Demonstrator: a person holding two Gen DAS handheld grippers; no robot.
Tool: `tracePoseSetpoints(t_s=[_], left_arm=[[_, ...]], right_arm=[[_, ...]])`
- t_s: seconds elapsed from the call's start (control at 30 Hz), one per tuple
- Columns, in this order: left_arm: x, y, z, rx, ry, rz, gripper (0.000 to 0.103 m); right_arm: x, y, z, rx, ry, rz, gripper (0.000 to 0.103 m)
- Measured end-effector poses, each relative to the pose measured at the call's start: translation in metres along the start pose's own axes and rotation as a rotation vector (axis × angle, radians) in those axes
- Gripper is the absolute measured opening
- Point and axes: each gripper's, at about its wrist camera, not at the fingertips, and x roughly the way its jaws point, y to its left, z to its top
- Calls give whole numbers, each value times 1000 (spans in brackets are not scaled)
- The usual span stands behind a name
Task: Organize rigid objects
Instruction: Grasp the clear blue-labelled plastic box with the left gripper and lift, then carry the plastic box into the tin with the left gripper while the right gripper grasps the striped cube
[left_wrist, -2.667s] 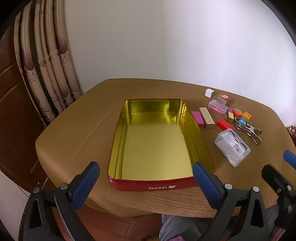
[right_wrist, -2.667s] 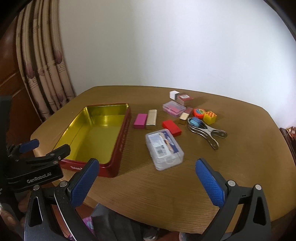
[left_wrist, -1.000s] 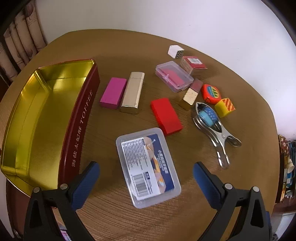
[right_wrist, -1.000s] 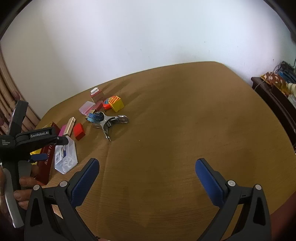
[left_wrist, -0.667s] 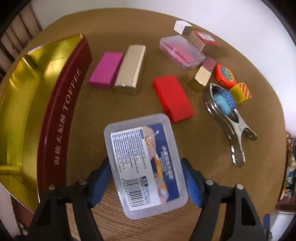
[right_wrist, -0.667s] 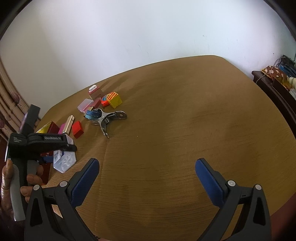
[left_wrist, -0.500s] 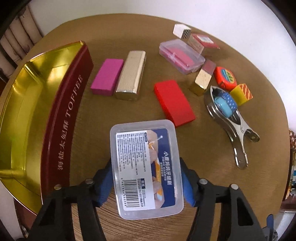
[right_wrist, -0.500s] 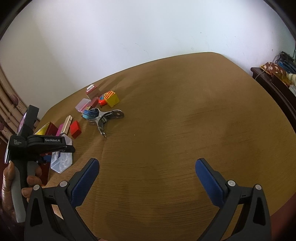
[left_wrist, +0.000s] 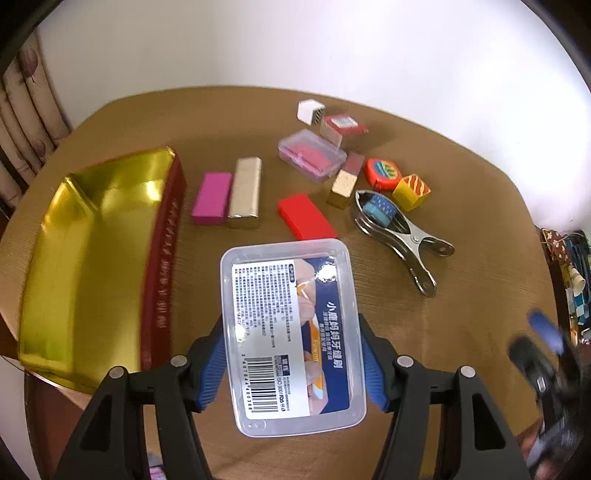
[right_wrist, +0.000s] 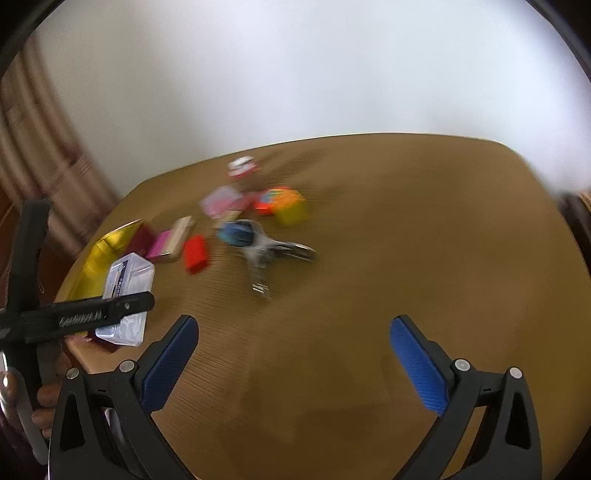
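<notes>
My left gripper (left_wrist: 293, 363) is shut on a clear plastic box with a blue and white label (left_wrist: 291, 332) and holds it above the table, right of the red tin with a gold inside (left_wrist: 92, 254). The box also shows in the right wrist view (right_wrist: 127, 295) near the tin (right_wrist: 96, 254). My right gripper (right_wrist: 293, 363) is open and empty over bare table; it shows blurred in the left wrist view (left_wrist: 535, 343). On the table lie a magenta block (left_wrist: 211, 198), a gold block (left_wrist: 245, 192), a red block (left_wrist: 306, 217) and a metal clamp (left_wrist: 399, 229).
Further back are a clear case with pink contents (left_wrist: 312, 155), a small gold and pink block (left_wrist: 345, 182), a red hexagon piece (left_wrist: 382, 173), a yellow striped cube (left_wrist: 410, 191), a red-topped box (left_wrist: 341, 127) and a white cube (left_wrist: 309, 110). Curtains hang at left.
My left gripper closed on the clear box, lifted it off the table and carried it toward the tin. My right gripper swung left; its view is blurred.
</notes>
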Motion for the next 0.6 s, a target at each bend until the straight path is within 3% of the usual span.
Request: tracePoseSetpoints(t_s=[0.13,0.2,0.27,0.33,0.37,0.5,0.6], left_arm=[[-24,13,4,0,-24,5,64],[-36,21,7,-6,-44,15,64],[-44,31,10,-15,-55,23,64],[-50,45,11,-29,-58,27,64],[-53,51,12,-34,-59,29,64],[-54,70,15,-60,-55,40,64],[-52,78,17,-76,-47,41,64]], right_arm=[[30,41,30,-268,69,6,102],[47,52,36,-349,115,1,101],[64,56,42,-382,164,-5,95],[76,49,46,-360,193,-9,68],[81,44,48,-342,209,-3,65],[79,20,58,-268,197,24,65],[84,-4,74,-192,183,-10,65]])
